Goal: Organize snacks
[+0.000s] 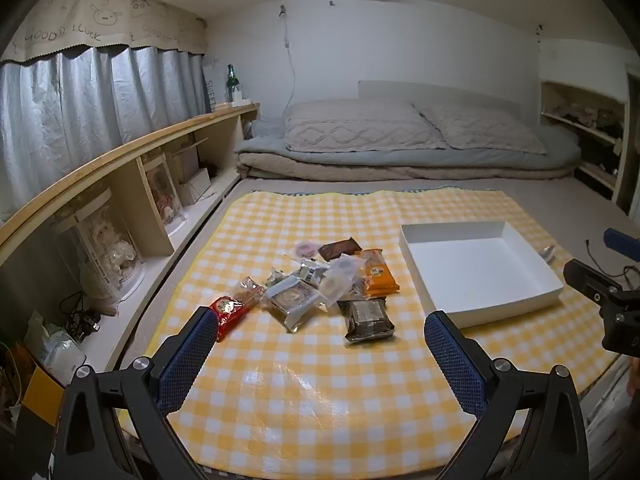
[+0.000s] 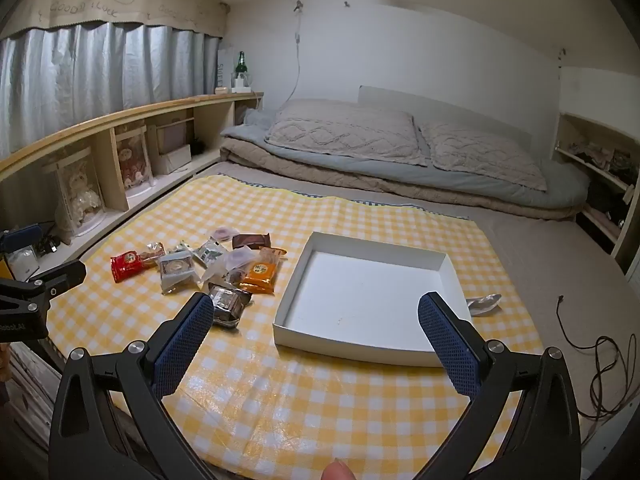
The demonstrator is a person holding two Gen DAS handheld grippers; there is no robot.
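The yellow checked cloth (image 2: pixel 360 420) covers the bed; on it the white box (image 2: pixel 360 344) sits empty, so I judge the sorting not yet begun. The snack packets (image 1: pixel 320 292) lie heaped just left of it, all still to move. Left gripper (image 1: pixel 320 344) and right gripper (image 2: pixel 316 332) hover spread wide, holding nothing

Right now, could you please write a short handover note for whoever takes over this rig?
Left gripper: open, empty, above the yellow checked cloth.
Right gripper: open, empty, in front of the white box.
Snacks: all in a loose pile on the cloth, left of the box; the red packet lies nearest the left gripper.
Done: nothing, the box holds no snacks.
Left: move each packet into the box.
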